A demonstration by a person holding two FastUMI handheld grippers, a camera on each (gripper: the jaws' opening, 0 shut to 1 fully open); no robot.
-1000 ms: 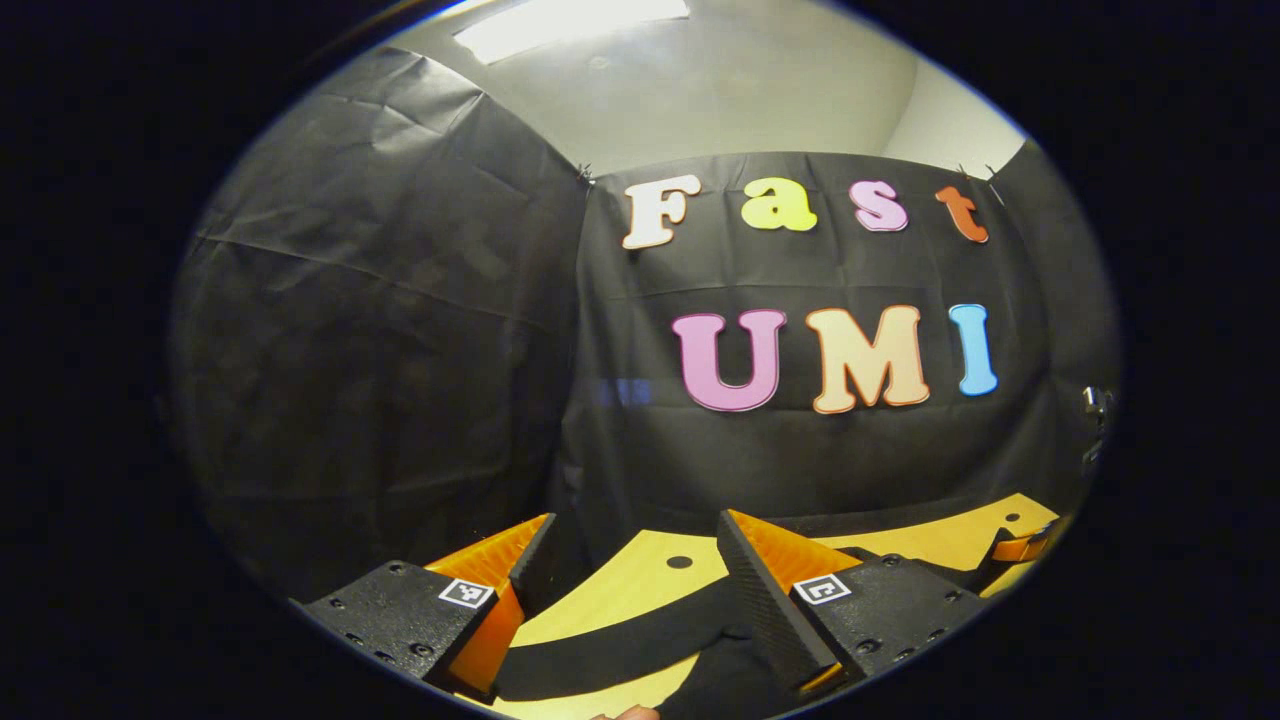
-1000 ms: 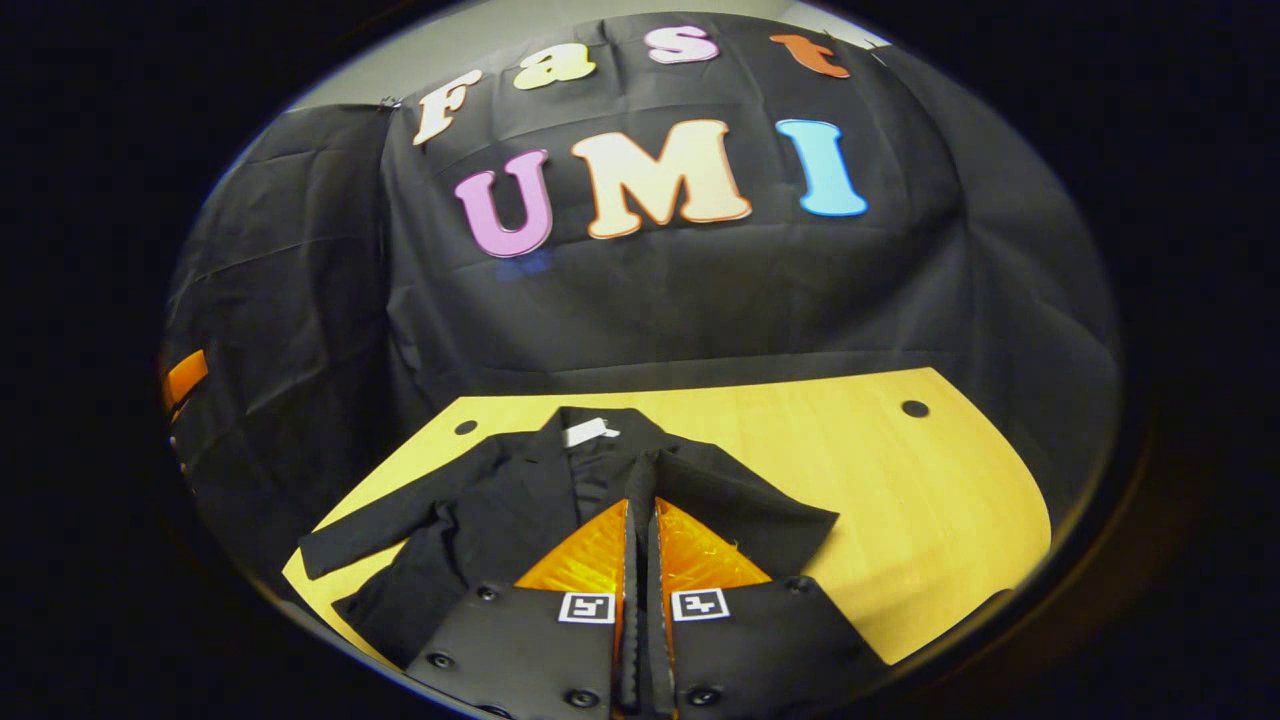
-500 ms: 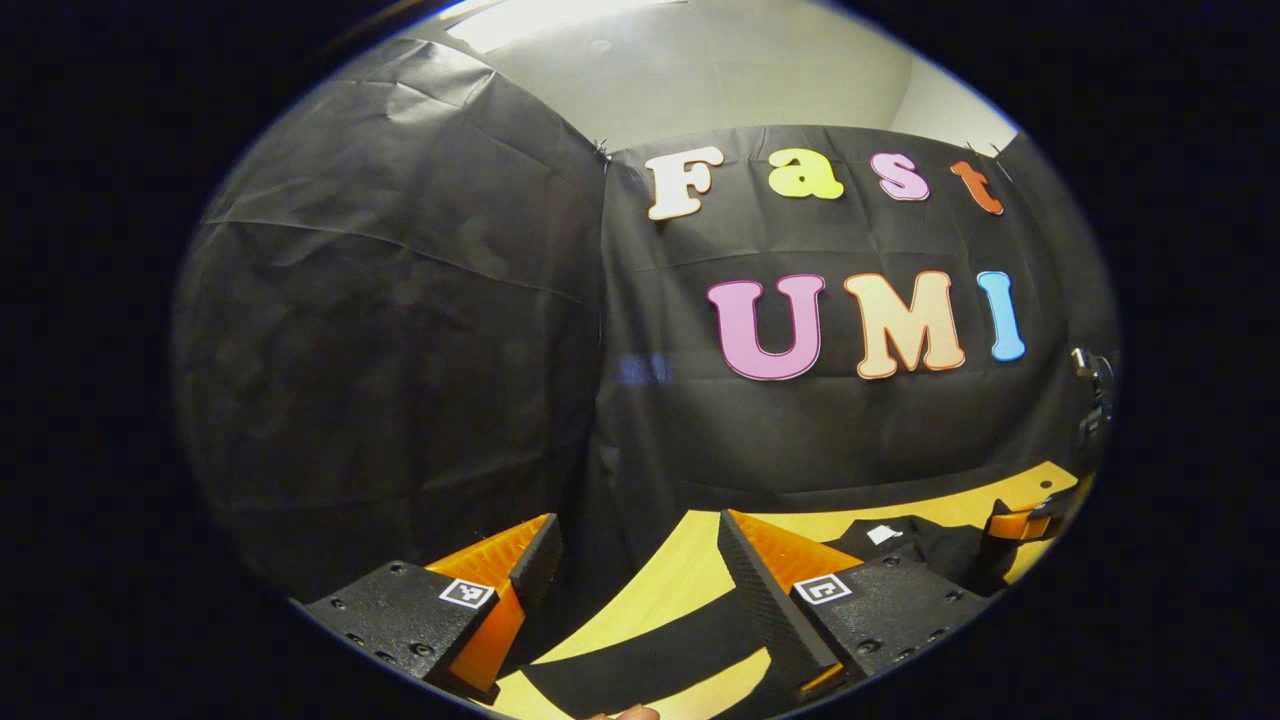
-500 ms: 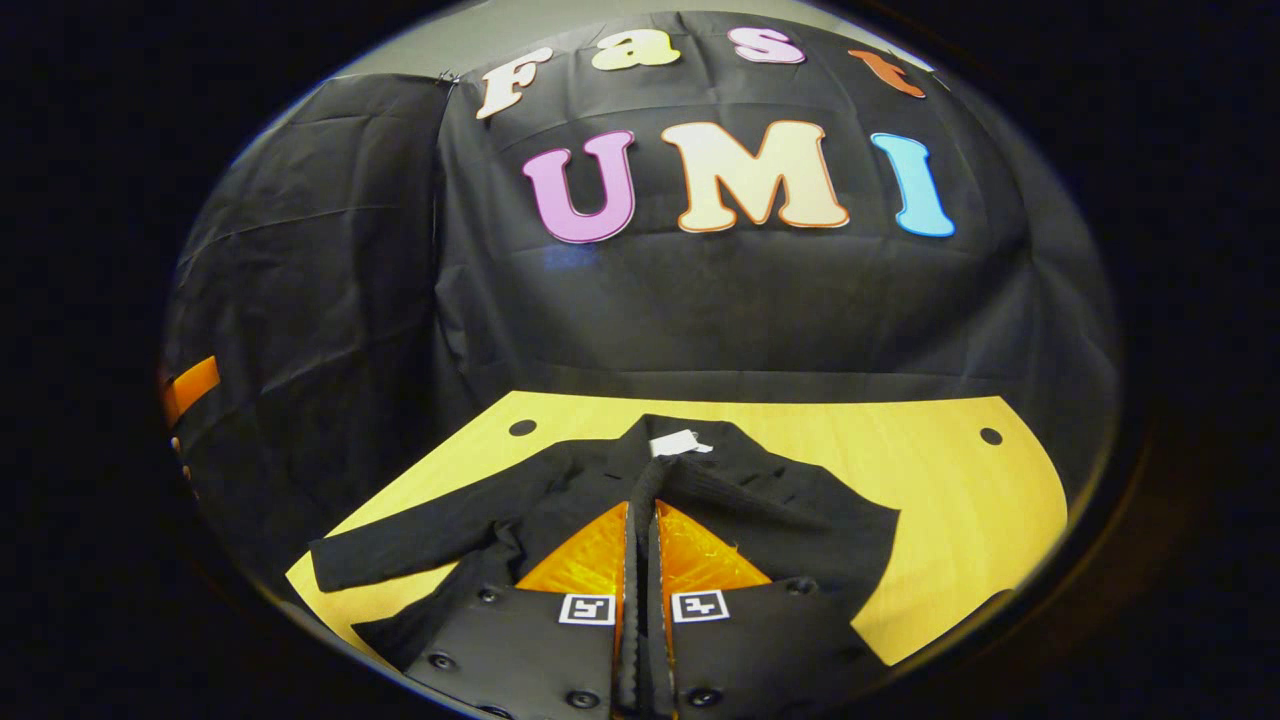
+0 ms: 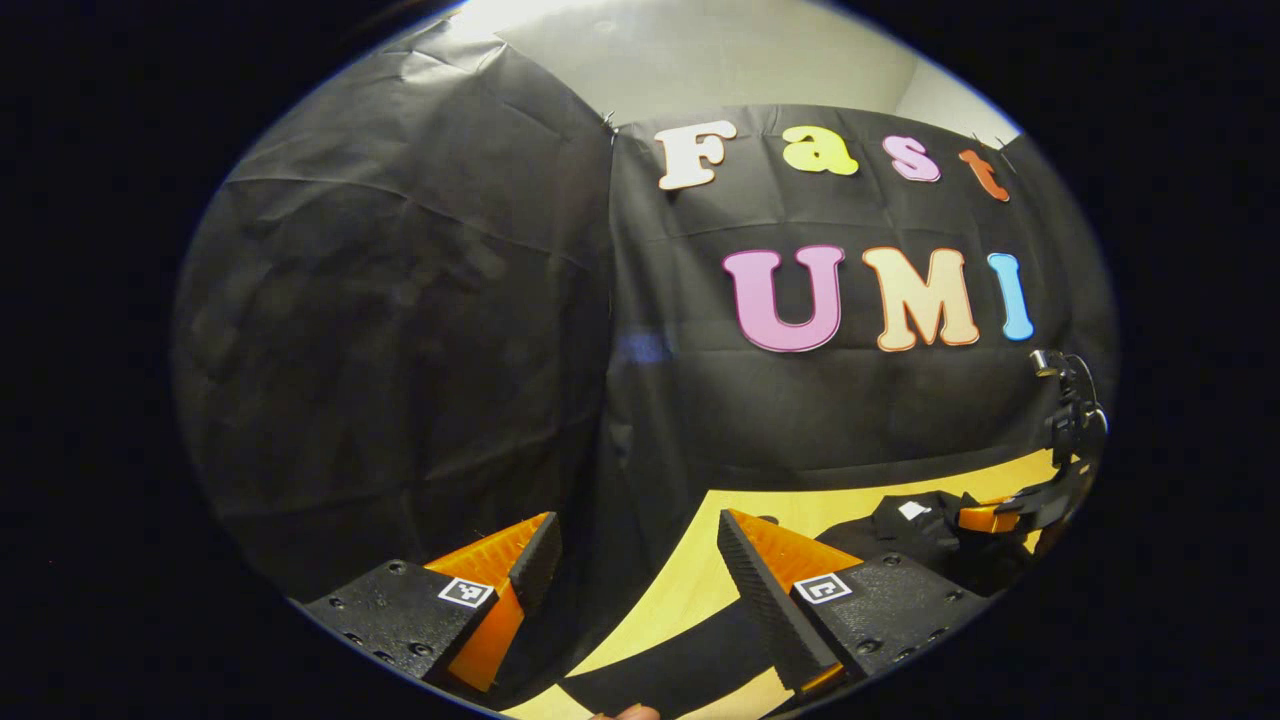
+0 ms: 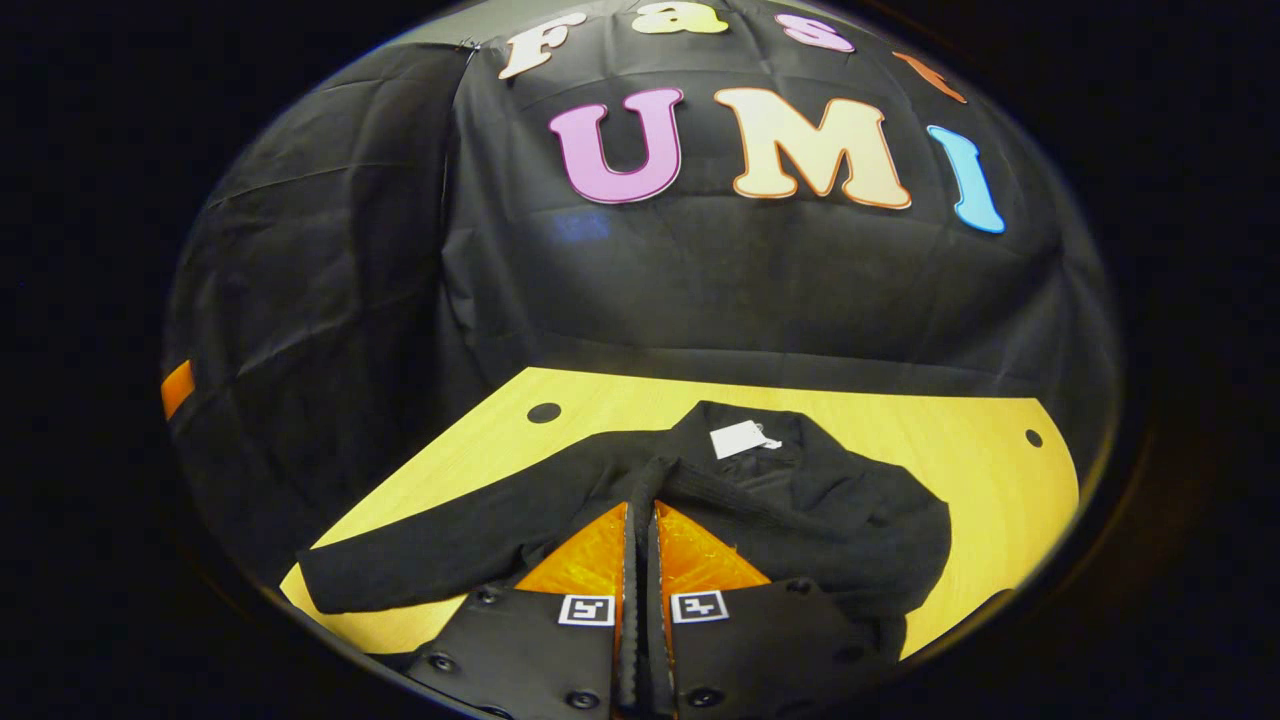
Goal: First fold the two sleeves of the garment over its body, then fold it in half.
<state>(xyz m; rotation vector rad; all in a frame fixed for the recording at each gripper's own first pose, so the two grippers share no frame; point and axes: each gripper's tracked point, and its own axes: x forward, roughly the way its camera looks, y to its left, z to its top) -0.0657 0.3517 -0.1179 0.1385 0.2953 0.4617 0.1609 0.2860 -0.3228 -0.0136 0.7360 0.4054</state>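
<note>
Right tool carried sleeve inward; table edge clear.

Garment on table, collar toward booth wall behind; one sleeve stretched out left, near table's edge.

Left tool: two black blocks studded with dark screws, each bearing a small square black-and-white marker; wedge fingers with ribbed inner faces. Right tool: same black blocks, screws, paired markers, at frame bottom centre.
</note>
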